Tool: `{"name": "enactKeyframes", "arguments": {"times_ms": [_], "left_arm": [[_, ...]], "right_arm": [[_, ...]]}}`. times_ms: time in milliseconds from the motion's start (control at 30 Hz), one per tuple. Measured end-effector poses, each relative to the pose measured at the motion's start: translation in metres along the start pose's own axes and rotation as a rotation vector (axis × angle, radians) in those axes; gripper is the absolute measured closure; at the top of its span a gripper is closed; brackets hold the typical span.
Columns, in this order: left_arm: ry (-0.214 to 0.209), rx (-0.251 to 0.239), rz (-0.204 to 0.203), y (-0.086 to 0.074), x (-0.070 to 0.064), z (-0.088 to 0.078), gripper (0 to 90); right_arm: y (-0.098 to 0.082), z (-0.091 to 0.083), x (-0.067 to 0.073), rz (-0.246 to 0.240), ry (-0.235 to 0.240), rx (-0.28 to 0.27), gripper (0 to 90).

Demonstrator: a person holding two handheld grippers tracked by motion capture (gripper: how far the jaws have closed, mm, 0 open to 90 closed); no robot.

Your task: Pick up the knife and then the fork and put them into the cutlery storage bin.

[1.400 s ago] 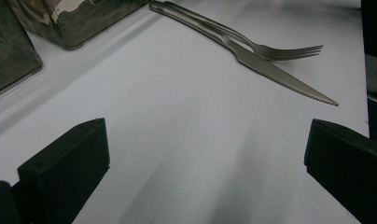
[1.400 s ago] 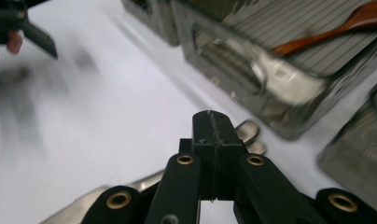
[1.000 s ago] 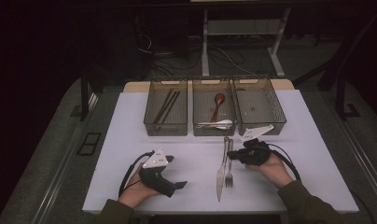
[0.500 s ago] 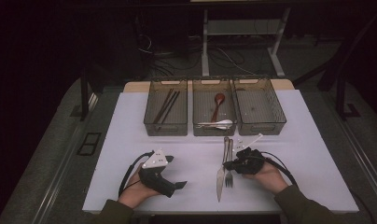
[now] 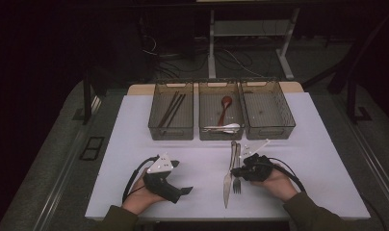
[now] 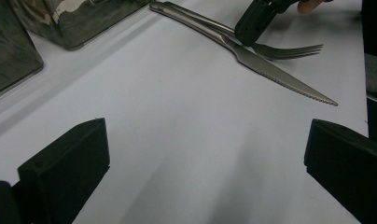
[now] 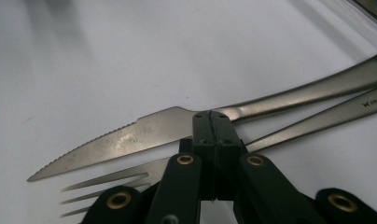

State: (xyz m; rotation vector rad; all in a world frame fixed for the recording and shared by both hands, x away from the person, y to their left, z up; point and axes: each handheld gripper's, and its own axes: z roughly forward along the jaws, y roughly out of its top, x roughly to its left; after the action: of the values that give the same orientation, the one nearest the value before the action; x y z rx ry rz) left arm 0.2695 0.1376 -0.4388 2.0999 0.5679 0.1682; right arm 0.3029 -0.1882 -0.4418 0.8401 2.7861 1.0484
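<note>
Knife and fork side by side on the white table, long axes toward the bins. Right gripper nearest, pressed shut, tips over the fork's neck. Left gripper well apart, spread, empty.
</note>
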Motion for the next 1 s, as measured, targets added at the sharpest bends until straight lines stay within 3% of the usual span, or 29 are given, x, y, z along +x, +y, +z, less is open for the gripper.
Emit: {"name": "enactKeyframes", "arguments": {"times_ms": [333, 533, 1000], "left_arm": [[-0.002, 0.003, -0.001, 0.0, -0.001, 0.002, 0.0], [-0.001, 0.004, 0.0, 0.0, -0.001, 0.001, 0.0], [-0.001, 0.004, 0.0, 0.0, -0.001, 0.001, 0.0]], "right_arm": [[-0.002, -0.002, 0.002, 0.005, -0.009, 0.001, 89.3], [0.003, 0.003, 0.007, -0.014, -0.038, 0.035, 89.4], [-0.003, -0.008, 0.004, 0.011, -0.091, 0.079, 89.5]]}}
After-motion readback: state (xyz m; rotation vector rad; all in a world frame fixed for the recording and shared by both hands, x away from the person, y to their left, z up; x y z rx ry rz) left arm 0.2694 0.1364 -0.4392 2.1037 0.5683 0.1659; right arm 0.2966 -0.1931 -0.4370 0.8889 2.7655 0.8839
